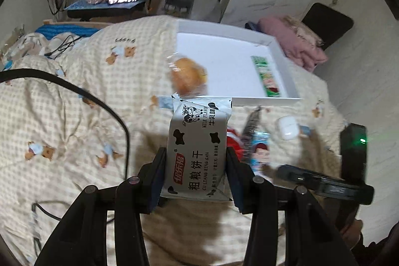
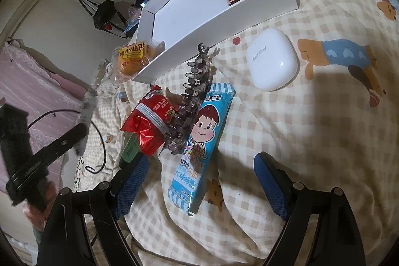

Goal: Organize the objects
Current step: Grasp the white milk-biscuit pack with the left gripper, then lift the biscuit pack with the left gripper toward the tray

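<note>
A white biscuit pack [image 1: 197, 151] with black cow spots is pinched between the two fingers of the left tongs [image 1: 197, 178] and is held up above the bed [image 1: 74, 104], which is covered with a checked blanket with little bears on it. Farther away on the bed, a white box [image 1: 284, 59] is seen lying open, and a green snack pack [image 1: 268, 77] is laid inside it along its right wall. A small wrapped bread [image 1: 188, 77] is seen at the near left corner of the box, just past the held pack. In the right wrist view, the right tongs [image 2: 199, 181] are spread wide and nothing is held in them. Between their fingers a long blue candy pack [image 2: 202, 143] with a child's face is laid flat on the blanket. A see-through hair clip [image 2: 192, 101] is rested partly on top of it, and a red shiny pack [image 2: 149, 121] is touched by the clip on its left side. A small white case [image 2: 271, 59] is placed to the right, apart from the rest and near the box. A black cable [image 1: 99, 101] is trailed over the blanket on the left.
</note>
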`<state>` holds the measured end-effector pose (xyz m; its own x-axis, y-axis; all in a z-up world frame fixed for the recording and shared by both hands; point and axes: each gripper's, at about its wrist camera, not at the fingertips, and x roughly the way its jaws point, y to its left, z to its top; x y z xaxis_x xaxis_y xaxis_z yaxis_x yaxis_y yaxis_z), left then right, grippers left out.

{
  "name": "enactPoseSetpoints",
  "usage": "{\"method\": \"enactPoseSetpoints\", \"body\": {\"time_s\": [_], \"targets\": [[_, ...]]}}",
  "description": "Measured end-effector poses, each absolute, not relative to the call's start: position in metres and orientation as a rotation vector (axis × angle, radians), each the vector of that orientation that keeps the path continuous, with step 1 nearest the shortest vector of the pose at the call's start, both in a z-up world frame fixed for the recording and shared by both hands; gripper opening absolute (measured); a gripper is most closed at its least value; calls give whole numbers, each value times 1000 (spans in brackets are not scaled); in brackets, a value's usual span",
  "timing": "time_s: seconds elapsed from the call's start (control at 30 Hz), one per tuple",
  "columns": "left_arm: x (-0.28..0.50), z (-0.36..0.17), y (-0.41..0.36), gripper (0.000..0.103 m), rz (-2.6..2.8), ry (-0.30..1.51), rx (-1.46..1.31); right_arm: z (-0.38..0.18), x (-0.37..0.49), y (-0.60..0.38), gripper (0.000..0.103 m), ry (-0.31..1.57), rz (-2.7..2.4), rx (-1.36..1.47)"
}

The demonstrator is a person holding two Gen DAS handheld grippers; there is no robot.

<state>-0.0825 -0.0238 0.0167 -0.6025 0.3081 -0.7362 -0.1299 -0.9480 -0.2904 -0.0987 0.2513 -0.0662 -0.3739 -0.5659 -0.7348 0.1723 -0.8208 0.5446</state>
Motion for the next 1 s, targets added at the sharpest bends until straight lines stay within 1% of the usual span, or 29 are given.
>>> {"method": "enactPoseSetpoints", "body": {"time_s": [0.13, 0.27, 0.47, 0.63, 1.0], "targets": [[-64, 10, -8, 49, 2620, -330, -1195, -67, -99, 253, 87, -550, -2212, 1401], [-73, -16, 2, 49, 2527, -335, -1322, -67, -98, 253, 87, -552, -2211, 1400], [-71, -20, -7, 49, 2527, -423, -1298, -67, -98, 252, 87, -547, -2208, 1401], [-69, -24, -1, 49, 2529, -389, -1318, -69, -98, 252, 87, -555, -2203, 1410], [-72, -34, -2, 49, 2462, -433, -1368, -70, -98, 250, 87, -516, -2203, 1419]]}}
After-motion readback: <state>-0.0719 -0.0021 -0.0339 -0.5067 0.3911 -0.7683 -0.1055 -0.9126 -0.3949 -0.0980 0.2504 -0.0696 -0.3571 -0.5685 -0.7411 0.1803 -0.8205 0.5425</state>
